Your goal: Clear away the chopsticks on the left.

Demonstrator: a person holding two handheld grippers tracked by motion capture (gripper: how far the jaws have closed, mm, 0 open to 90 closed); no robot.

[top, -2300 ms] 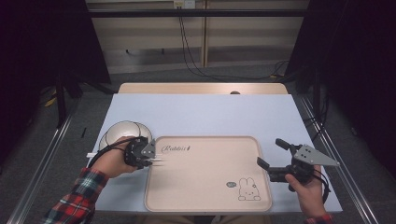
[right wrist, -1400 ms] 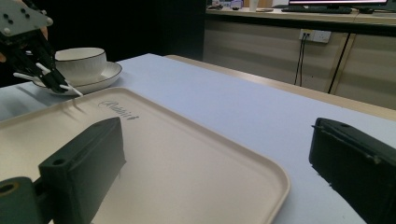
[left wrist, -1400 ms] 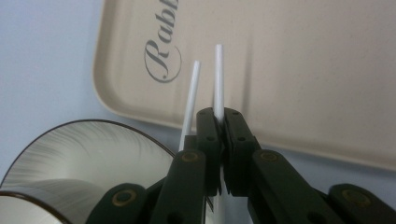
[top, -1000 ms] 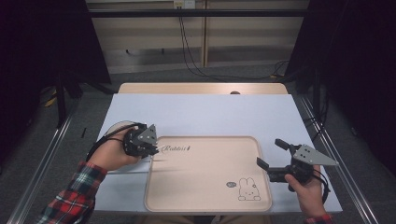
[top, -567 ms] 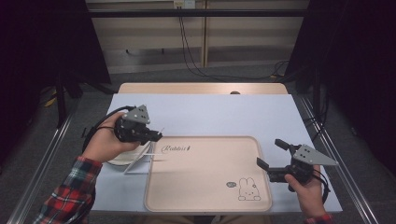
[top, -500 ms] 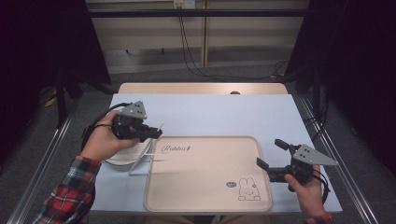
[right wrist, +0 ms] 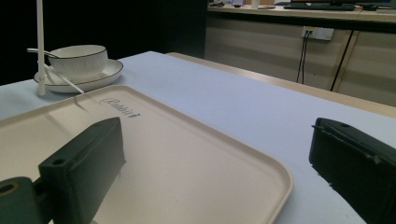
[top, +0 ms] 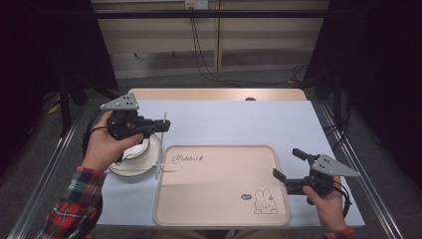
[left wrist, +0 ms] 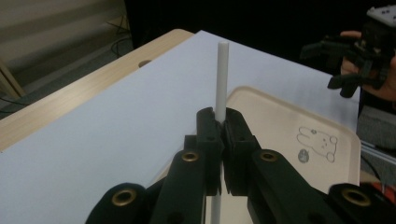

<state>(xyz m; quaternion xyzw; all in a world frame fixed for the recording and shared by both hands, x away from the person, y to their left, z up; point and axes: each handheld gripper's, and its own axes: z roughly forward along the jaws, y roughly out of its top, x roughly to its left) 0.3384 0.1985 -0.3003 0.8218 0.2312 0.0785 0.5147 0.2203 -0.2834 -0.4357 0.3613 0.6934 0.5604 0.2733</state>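
Observation:
My left gripper [top: 161, 125] is shut on a white stick [top: 160, 149] and holds it upright beside the tray's left edge; the left gripper view has the jaws clamped on the white stick [left wrist: 222, 74]. Its lower end reaches down to the table by the tray corner. A white bowl [right wrist: 77, 58] sits on a plate [top: 148, 164], partly hidden under my left hand. A second white stick [right wrist: 65, 80] leans on the plate's rim toward the tray. My right gripper [top: 287, 163] stands open over the right edge of the beige rabbit tray [top: 219, 199], holding nothing.
A pale blue mat [top: 239, 124] covers the table, and a wooden strip [top: 214, 94] runs along the far edge. Metal rails flank both sides. Cables hang at the back wall. A utensil handle [right wrist: 35, 50] sticks out of the bowl.
My left gripper has risen from the plate and moved back and up, bringing the white stick from lying flat to standing upright. The right gripper has stayed put.

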